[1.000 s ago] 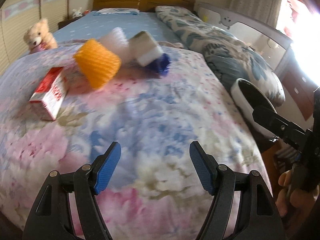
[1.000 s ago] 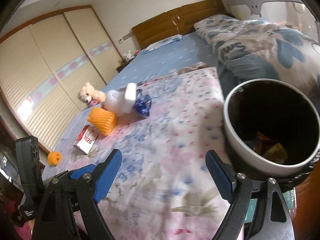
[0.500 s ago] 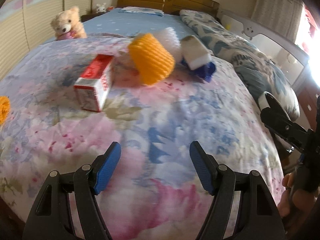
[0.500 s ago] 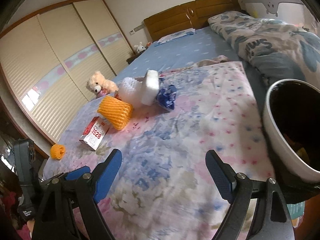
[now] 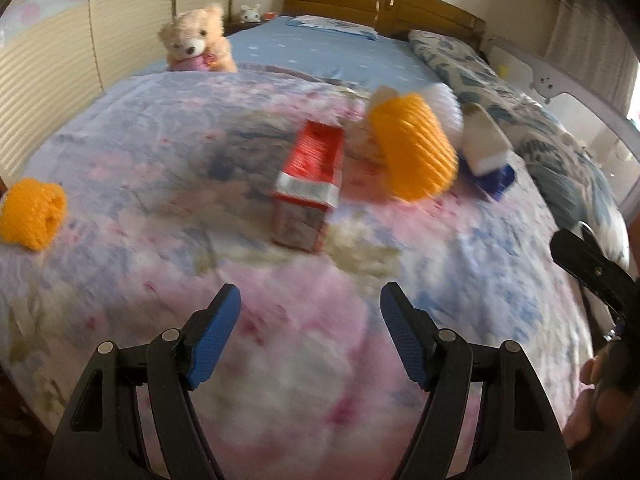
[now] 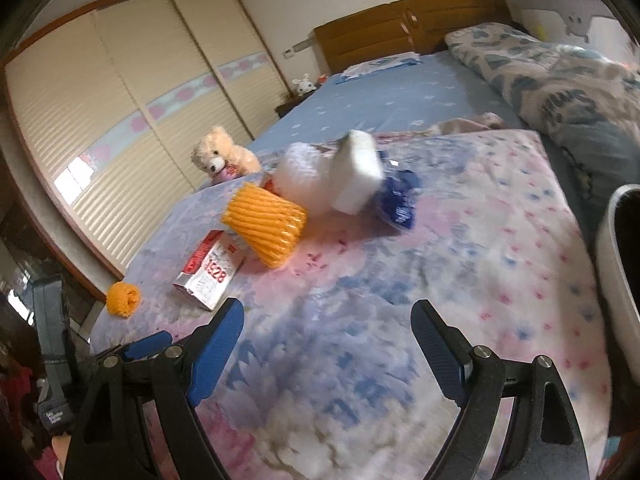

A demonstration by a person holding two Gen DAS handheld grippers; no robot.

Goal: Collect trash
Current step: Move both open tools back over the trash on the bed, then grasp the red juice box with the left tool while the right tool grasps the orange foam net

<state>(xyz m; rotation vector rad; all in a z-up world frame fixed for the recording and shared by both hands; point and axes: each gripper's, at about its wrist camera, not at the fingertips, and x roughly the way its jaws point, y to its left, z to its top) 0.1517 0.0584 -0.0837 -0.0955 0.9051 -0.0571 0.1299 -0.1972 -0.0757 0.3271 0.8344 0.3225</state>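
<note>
Both grippers, left gripper (image 5: 310,330) and right gripper (image 6: 326,340), have fingers apart, empty; probably aim yours squarely over the red box (image 5: 310,192), frame centre.

Bin (image 6: 618,280) cut off by right edge; trash blurred.

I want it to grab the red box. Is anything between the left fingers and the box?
No. Only bare flowered quilt lies between the open left gripper and the red box. The big orange foam net sits beyond the box, to its right.
</note>
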